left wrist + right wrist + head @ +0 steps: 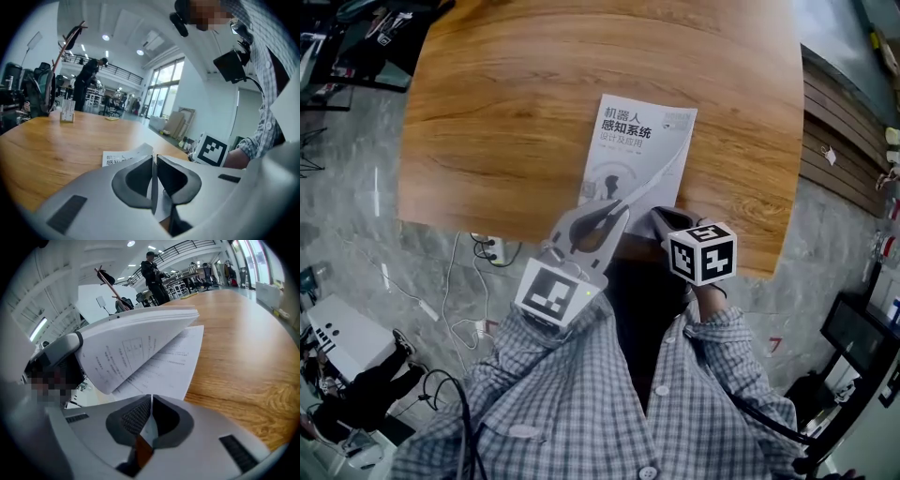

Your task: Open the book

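Left gripper (pixel 609 206), right gripper (pixel 662 219), one book (pixel 642 141)

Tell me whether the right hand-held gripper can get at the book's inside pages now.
Probably yes. The left hand-held gripper holds the front part of the book lifted, so the inside pages lie bare before the right hand-held gripper, whose jaws pinch one sheet's edge.

book (pixel 639 150) near edge hidden, page print (pixel 126 355) unreadable
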### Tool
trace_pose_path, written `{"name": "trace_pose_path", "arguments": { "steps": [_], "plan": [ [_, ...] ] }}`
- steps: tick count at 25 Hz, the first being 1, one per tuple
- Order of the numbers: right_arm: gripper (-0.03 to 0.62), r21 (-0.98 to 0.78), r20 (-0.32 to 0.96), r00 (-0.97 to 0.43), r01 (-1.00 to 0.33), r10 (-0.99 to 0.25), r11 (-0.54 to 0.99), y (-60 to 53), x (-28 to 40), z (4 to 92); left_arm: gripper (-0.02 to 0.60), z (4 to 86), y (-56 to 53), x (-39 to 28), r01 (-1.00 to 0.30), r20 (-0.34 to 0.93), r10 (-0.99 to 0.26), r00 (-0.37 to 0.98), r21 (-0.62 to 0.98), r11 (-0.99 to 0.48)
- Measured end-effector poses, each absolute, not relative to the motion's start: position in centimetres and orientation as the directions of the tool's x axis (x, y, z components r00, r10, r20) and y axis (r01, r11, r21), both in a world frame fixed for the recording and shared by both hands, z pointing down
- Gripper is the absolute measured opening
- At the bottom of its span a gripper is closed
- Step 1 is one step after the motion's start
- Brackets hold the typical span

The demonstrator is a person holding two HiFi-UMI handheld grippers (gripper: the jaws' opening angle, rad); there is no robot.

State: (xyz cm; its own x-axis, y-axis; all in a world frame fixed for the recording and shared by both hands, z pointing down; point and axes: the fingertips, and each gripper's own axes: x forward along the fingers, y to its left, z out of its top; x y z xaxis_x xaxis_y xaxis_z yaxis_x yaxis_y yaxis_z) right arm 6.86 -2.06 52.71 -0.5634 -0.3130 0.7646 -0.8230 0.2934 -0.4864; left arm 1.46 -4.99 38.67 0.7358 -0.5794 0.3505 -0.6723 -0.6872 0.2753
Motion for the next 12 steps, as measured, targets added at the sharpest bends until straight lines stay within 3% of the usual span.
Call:
{"name": "trace_pose_path", "arguments": {
  "steps": [12],
  "plan": [
    [0.028,-0.469,0.784,-0.548,-0.831,-0.292,0.300,-2.0,6.6,52.8,0.037,38.7,-7.8,-9.1,-0.858,0.365,-0.778,0.512,0.248,-0.449]
  ]
}}
